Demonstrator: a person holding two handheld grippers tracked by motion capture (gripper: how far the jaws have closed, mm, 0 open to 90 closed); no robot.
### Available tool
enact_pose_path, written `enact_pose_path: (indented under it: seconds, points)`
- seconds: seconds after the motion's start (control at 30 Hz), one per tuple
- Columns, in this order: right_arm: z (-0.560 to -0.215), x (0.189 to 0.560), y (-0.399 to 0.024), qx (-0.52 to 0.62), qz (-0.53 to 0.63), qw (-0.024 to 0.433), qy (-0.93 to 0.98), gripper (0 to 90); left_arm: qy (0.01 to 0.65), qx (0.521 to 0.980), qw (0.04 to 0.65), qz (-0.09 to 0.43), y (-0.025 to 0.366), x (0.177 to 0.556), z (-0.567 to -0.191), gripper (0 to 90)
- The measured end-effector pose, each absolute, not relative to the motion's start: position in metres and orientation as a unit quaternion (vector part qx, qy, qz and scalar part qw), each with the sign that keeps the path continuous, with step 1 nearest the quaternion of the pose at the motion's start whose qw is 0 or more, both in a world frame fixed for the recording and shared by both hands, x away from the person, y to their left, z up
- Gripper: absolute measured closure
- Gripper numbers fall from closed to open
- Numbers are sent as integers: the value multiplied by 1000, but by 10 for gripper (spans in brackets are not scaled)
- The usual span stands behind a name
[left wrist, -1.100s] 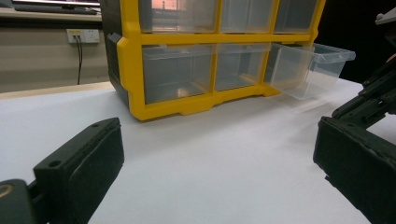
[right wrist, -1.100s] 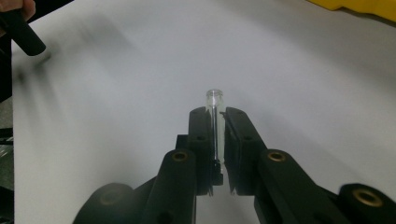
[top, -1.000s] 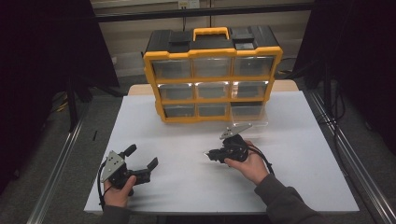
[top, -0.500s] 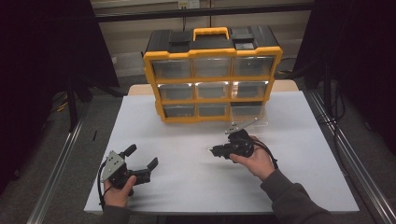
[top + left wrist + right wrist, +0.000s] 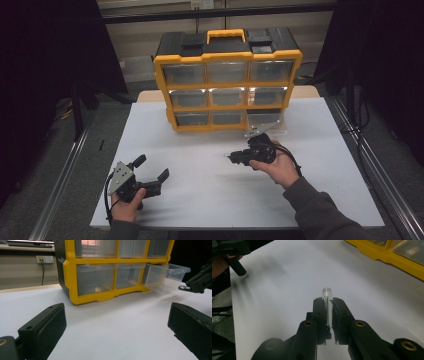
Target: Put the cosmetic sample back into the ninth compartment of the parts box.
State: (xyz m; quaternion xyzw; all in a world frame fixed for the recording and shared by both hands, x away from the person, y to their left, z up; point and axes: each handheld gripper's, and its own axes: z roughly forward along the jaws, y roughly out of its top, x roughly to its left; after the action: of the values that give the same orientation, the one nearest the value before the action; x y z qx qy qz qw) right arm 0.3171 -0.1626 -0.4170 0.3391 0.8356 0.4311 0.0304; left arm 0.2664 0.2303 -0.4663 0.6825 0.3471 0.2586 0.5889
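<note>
A yellow and black drawer organizer (image 5: 227,82) stands at the back of the white table (image 5: 200,200). Its bottom right clear drawer (image 5: 266,123) is pulled out; the same drawer (image 5: 166,276) looks empty in the left gripper view. My right gripper (image 5: 234,157) hovers just in front of that drawer, pointing left. It is shut on a small clear glass vial (image 5: 327,298) that sticks out past its fingertips. My left gripper (image 5: 151,169) rests near the front left of the table, open, with nothing between its wide-apart pads (image 5: 45,325).
The organizer (image 5: 71,280) has rows of shut clear drawers. Metal rails (image 5: 60,190) run along both sides of the table, with dark floor beyond. The right gripper (image 5: 198,280) is at the right edge of the left gripper view.
My right gripper has drifted a little back and to the right, toward the open drawer, with the vial still held. The left gripper has stayed put.
</note>
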Motion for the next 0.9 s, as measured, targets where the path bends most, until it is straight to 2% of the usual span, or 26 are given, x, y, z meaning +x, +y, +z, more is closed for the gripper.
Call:
enact_pose_path:
  seconds: [0.9]
  points:
    - [-387, 331, -180, 342, 427, 47, 836, 815, 351, 678, 593, 256, 229, 267, -467, 20]
